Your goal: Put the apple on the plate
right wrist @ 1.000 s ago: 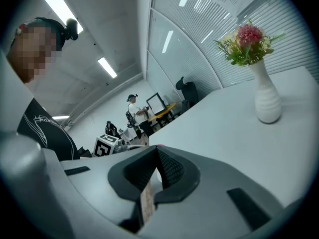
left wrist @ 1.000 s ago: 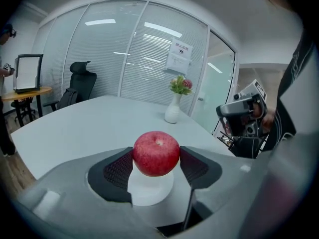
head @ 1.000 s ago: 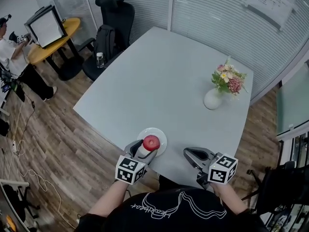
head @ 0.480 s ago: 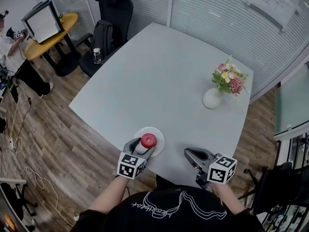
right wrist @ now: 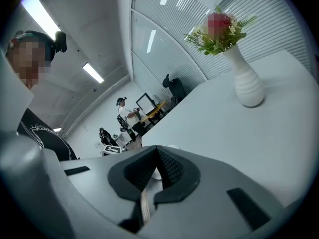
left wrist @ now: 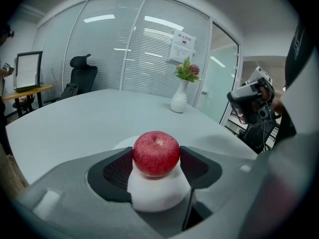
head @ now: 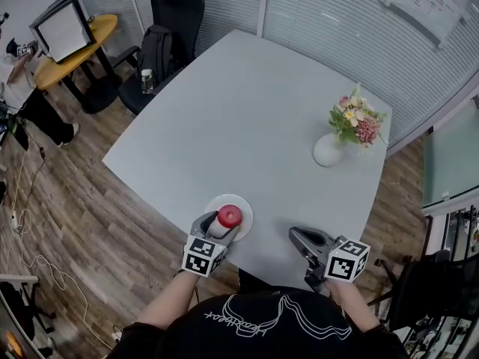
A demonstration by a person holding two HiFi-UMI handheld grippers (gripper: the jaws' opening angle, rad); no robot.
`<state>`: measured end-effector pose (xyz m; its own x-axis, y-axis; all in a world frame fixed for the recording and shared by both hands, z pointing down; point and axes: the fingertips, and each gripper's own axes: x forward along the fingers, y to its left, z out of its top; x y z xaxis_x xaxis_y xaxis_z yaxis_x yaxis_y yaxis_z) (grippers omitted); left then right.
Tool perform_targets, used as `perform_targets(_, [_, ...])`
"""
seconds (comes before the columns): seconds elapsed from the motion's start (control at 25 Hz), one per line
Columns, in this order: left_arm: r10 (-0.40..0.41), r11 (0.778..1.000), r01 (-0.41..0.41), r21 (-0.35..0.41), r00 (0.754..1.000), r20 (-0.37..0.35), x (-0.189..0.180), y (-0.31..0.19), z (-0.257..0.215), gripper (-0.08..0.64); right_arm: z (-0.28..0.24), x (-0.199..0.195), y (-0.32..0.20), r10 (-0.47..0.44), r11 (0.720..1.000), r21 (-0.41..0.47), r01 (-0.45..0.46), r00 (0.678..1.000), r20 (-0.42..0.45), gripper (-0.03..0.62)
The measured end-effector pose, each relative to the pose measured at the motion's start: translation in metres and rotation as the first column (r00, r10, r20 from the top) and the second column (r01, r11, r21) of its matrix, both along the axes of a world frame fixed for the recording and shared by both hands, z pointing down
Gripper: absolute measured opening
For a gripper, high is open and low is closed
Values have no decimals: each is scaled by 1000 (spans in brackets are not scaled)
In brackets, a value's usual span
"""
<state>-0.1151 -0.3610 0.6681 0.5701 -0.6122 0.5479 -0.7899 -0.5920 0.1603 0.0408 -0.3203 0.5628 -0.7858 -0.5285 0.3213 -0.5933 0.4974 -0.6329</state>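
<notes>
You're clasping the red apple (head: 229, 216) in your left gripper (head: 222, 227), holding it over the white plate (head: 244, 206) near the table (head: 247, 118) edge, right gripper (head: 299, 238) clenching on nothing.

The round white plate (head: 243, 204) is partly covered by the left gripper (head: 223, 225) and the red apple (head: 229, 216). Whether apple and plate touch cannot be told.

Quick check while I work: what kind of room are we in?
Probably an office meeting room: a large grey table, glass walls with blinds, and a black office chair nearby.
</notes>
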Motion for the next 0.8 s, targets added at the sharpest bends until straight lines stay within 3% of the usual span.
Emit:
perform_targets(0.44, [16, 1000, -16, -2, 1000, -7, 3, -1, 0, 315, -7, 1, -5, 4, 1000, 11, -4, 1000, 13, 9])
perform_targets(0.6, [24, 1000, -24, 13, 999, -38, 6, 3, -13, 328, -13, -2, -2, -2, 1000, 29, 1, 999, 32, 9])
perform_targets(0.8, [-28, 999, 32, 34, 993, -113, -4, 12, -52, 327, -24, -10, 7, -28, 997, 71, 27, 1000, 5, 9])
